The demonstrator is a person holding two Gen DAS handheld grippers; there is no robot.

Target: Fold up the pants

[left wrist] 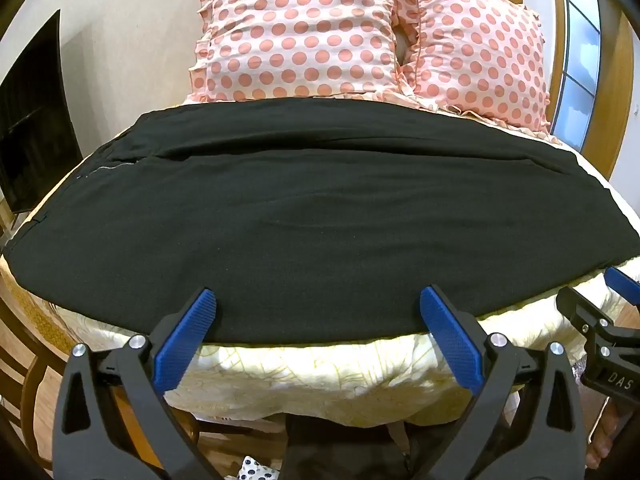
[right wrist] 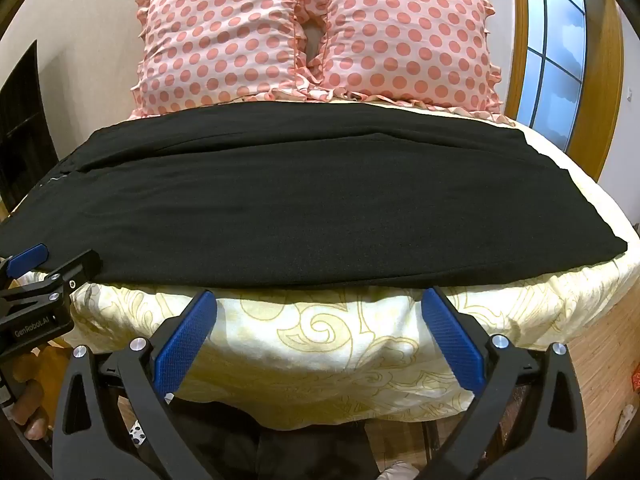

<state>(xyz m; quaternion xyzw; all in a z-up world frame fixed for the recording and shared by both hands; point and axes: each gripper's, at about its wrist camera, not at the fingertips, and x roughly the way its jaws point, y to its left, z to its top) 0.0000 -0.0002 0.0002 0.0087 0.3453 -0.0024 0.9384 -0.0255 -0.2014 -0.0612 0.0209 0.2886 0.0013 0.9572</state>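
Black fabric pants (left wrist: 312,216) lie flat across cream patterned bedspread (right wrist: 320,340), near hem along bed edge. Left gripper (left wrist: 318,312) wide, fingertips over hem; right gripper (right wrist: 319,308) wide, just short of it. Advice: pinch hem at both spots evenly, lift together, carry toward pink polka-dot pillows (left wrist: 360,32).

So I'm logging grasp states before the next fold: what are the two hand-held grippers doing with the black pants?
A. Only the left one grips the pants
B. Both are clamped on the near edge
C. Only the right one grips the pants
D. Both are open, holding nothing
D: the left hand-held gripper and the right hand-held gripper both have their jaws spread wide with nothing between them, and the black pants lie flat on the bed.
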